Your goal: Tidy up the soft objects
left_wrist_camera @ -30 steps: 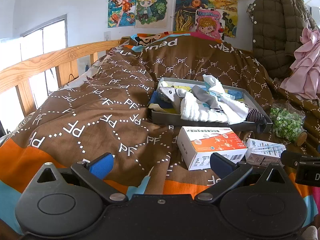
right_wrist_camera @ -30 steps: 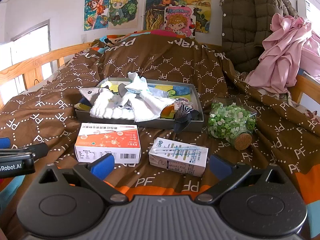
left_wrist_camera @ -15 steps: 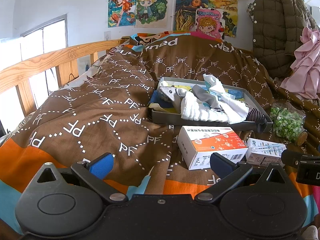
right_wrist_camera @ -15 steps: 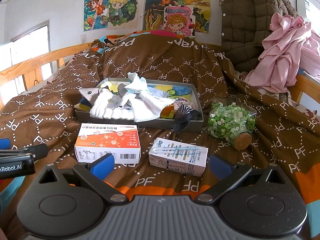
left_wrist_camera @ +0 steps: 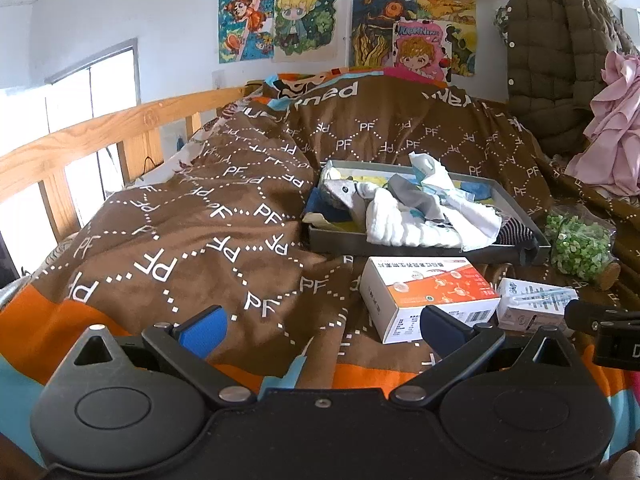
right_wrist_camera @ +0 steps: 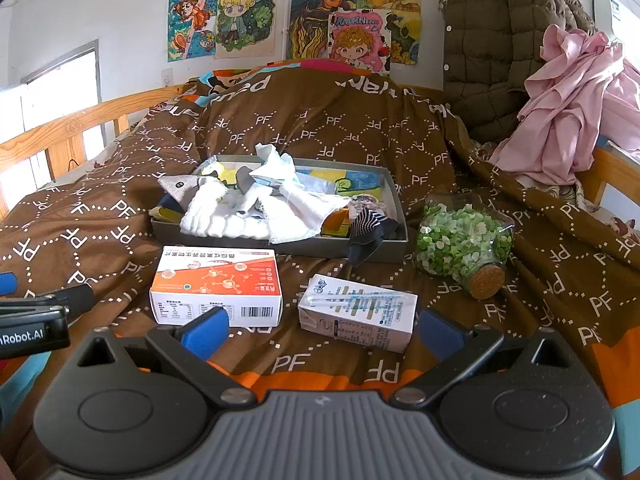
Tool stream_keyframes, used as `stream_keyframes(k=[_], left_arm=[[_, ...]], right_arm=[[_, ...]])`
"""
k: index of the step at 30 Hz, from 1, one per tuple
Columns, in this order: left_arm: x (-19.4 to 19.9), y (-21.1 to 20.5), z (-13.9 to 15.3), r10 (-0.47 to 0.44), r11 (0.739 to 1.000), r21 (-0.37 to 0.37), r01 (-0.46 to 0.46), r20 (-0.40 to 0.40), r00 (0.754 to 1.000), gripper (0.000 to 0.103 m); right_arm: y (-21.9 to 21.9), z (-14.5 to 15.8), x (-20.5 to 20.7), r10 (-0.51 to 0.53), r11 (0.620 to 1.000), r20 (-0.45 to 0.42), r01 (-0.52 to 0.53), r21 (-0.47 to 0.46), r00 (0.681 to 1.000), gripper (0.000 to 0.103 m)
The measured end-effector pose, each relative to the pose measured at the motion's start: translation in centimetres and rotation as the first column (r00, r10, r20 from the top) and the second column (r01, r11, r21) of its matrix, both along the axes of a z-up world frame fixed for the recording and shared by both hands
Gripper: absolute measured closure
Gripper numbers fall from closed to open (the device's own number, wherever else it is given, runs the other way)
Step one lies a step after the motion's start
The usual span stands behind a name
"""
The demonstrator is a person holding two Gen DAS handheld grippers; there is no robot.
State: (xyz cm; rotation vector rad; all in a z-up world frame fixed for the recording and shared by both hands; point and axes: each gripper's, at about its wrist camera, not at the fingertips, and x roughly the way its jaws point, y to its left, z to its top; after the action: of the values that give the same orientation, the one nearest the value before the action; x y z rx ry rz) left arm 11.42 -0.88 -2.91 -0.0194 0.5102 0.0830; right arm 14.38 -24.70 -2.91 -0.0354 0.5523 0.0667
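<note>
The right wrist view takes in the whole row near the tray; the left wrist view shows more of the wooden bed rail and the bare brown bedspread at left. On the bed, a grey tray holds a heap of soft cloths: white ones, a grey piece, and a striped sock draped over the tray's near right edge. Just near the tray lie two boxes, an orange-and-white box at left and a small carton to its right. One glass jar of green pieces, corked, lies on its side right of the tray. A pink garment and an olive quilted jacket hang at far right.

The left hand-held gripper hovers wide open and empty above the bedspread. The right hand-held gripper is likewise spread open, holding nothing, with the two boxes lying between it and the tray.
</note>
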Motion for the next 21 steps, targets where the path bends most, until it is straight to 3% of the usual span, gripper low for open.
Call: stream_keyframes(k=[21], left_arm=[[0.30, -0.18, 0.18, -0.015, 1.000, -0.009, 0.014, -0.027, 1.000, 0.001]], right_arm=[[-0.02, 0.01, 0.00, 0.001, 1.000, -0.001, -0.001, 0.001, 1.000, 0.000]])
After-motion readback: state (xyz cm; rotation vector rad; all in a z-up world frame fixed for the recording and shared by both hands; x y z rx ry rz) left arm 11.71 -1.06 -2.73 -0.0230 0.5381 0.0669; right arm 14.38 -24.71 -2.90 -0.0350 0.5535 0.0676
